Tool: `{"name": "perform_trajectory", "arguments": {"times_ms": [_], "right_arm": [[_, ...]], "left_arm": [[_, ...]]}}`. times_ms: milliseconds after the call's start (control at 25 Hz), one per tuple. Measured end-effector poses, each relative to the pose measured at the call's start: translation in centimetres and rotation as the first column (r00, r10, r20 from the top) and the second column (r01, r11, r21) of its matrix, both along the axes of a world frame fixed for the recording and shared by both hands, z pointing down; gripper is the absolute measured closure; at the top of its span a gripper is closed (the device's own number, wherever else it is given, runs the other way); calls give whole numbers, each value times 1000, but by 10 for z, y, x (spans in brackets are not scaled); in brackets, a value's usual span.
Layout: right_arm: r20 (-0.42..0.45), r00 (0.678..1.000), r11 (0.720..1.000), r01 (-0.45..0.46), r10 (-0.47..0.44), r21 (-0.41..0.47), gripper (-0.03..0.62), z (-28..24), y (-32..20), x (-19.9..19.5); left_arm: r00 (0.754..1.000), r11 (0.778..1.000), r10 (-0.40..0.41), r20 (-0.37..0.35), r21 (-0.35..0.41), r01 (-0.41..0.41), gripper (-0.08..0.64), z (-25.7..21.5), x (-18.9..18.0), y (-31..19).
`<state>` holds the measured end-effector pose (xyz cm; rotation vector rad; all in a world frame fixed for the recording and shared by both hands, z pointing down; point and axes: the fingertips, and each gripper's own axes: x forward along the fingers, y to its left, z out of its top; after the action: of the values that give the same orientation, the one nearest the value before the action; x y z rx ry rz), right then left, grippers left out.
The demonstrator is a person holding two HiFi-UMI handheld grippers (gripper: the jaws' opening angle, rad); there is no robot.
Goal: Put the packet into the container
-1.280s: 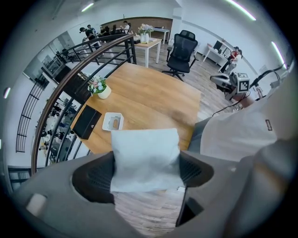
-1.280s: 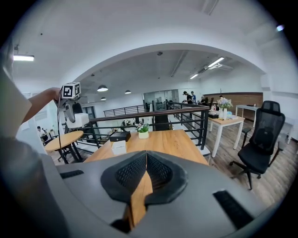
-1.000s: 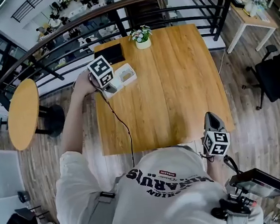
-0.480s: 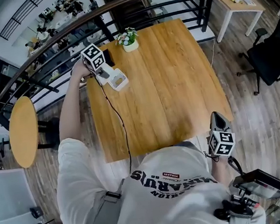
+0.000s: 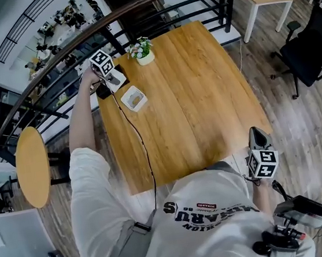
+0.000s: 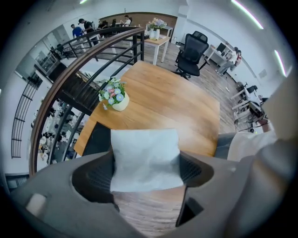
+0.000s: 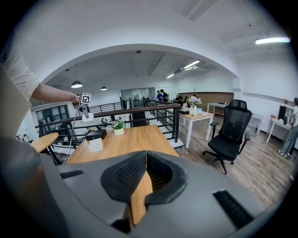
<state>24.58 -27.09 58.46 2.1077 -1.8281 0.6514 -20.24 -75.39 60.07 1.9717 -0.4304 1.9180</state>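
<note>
My right gripper (image 5: pixel 257 136) was shut and empty near my body, just past the table's (image 5: pixel 193 103) near right edge. Farther left, the container (image 5: pixel 134 98) stood open on the table. Just beyond it, at the far left corner, my left gripper (image 5: pixel 114 78) held the packet (image 6: pixel 145 158) in wide jaws. I judged only the drop remained. The railing was close behind, and the table to the right was free.

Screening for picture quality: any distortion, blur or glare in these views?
Head view: fisheye bows the railing, focus fair. Left gripper view: dark corners, packet slightly soft. Right gripper view: round black vignette, bright ceiling light top right.
</note>
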Motion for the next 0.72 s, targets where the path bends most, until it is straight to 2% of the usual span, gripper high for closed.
{"name": "perform_trajectory", "arguments": {"times_ms": [120,280,400,720], "right_arm": [[-8,1000,1000,-4,4,-2,581,0,1,4],[-5,1000,1000,-15,15,-1,581,0,2,5],[-4,1000,1000,-9,9,-9,581,2,3,3],[-13,1000,1000,-8,7,-24,581,4,0,4]], "left_arm": [[1000,999,7,-12,41,-6,141,10,-3,-17],[999,999,-16,47,41,15,141,30,-18,-21],[999,998,-44,16,38,43,141,36,-18,-20],[1000,996,24,18,84,-26,141,58,-10,-19]]}}
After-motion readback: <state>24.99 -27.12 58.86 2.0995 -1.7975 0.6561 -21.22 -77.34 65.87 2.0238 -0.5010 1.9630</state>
